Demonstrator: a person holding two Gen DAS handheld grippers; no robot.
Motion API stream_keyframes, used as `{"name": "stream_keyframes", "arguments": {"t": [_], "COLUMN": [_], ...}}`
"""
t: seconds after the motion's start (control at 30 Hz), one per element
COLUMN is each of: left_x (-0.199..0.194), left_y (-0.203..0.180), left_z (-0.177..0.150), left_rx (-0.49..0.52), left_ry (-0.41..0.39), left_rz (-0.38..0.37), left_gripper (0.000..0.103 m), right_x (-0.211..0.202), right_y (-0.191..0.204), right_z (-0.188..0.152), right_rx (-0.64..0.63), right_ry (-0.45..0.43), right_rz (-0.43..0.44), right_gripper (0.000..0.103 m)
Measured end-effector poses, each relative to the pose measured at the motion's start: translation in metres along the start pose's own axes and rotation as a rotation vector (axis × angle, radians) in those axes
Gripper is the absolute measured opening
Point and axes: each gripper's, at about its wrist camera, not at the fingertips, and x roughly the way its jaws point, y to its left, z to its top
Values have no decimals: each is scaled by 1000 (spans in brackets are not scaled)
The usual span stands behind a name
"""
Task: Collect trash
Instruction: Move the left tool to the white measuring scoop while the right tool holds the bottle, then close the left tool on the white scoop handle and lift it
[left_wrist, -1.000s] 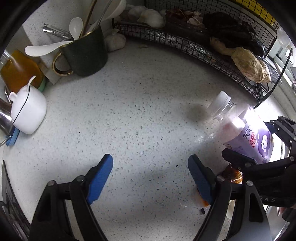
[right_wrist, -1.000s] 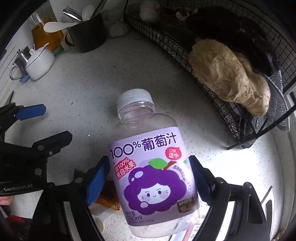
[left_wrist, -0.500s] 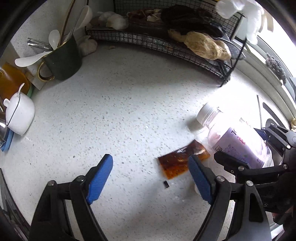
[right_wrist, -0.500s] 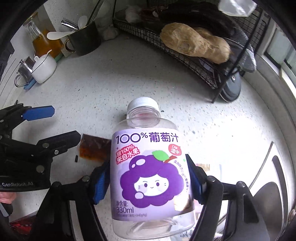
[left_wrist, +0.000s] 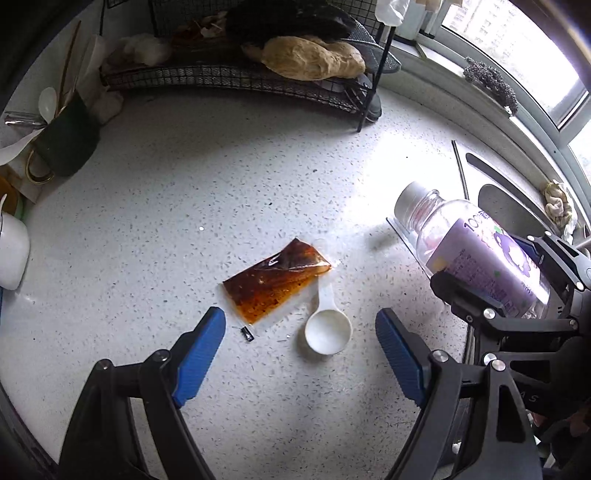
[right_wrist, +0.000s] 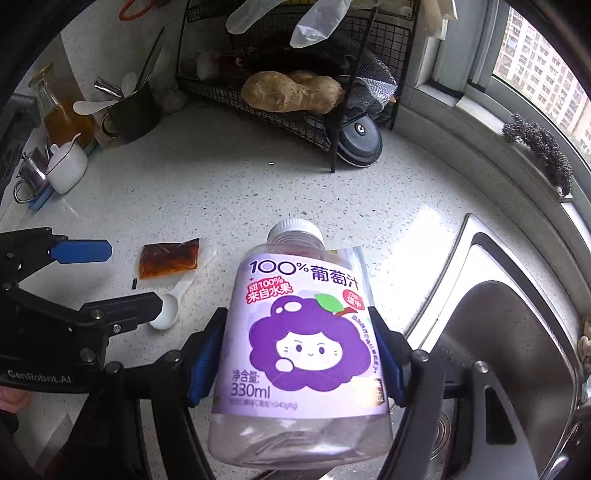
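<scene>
My right gripper (right_wrist: 299, 354) is shut on a clear plastic juice bottle (right_wrist: 301, 332) with a purple label and white cap, held above the speckled white counter (right_wrist: 258, 192) beside the sink. In the left wrist view the same bottle (left_wrist: 476, 254) hangs at the right, cap pointing up-left. My left gripper (left_wrist: 299, 350) is open and holds nothing. It hovers over a brown sauce packet (left_wrist: 275, 282) and a white plastic scoop (left_wrist: 328, 330) lying side by side on the counter. A tiny black bit (left_wrist: 246, 333) lies next to the packet.
A black wire rack (left_wrist: 229, 79) holding a ginger root (left_wrist: 310, 59) stands along the back. A dark mug of utensils (left_wrist: 66, 140) and a white lidded pot (left_wrist: 11, 251) are at the left. The steel sink (right_wrist: 498, 350) lies to the right, below a window sill.
Both grippers drew back from the rack and rose. The right jaws closed onto the bottle and lifted it. The sauce packet and the scoop came into full view under the left gripper.
</scene>
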Motion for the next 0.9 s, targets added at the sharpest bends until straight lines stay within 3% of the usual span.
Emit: {"name": "stream_keyframes", "arguments": {"t": [0.2,0.53,0.73,0.87,0.9], "left_x": [23,42,36,32,31], "left_y": [-7,-20,-22,-26,-28], "left_z": [3,10,6,-1,-3], "left_rx": [20,15,1,-4,-2], "left_ry": [44,70,69,72,69], "left_rz": [-12,26,45,36,37], "left_gripper": [82,81,57,55,50], "right_x": [13,17,15,13,12], "right_y": [0,-3,-5,-5,-5], "right_z": [-12,-8,-11,-13,-13], "right_rx": [21,32,24,30,32], "right_ry": [11,9,10,11,10], "right_rz": [-26,9,30,36,36], "right_gripper": [69,69,69,69,69]}}
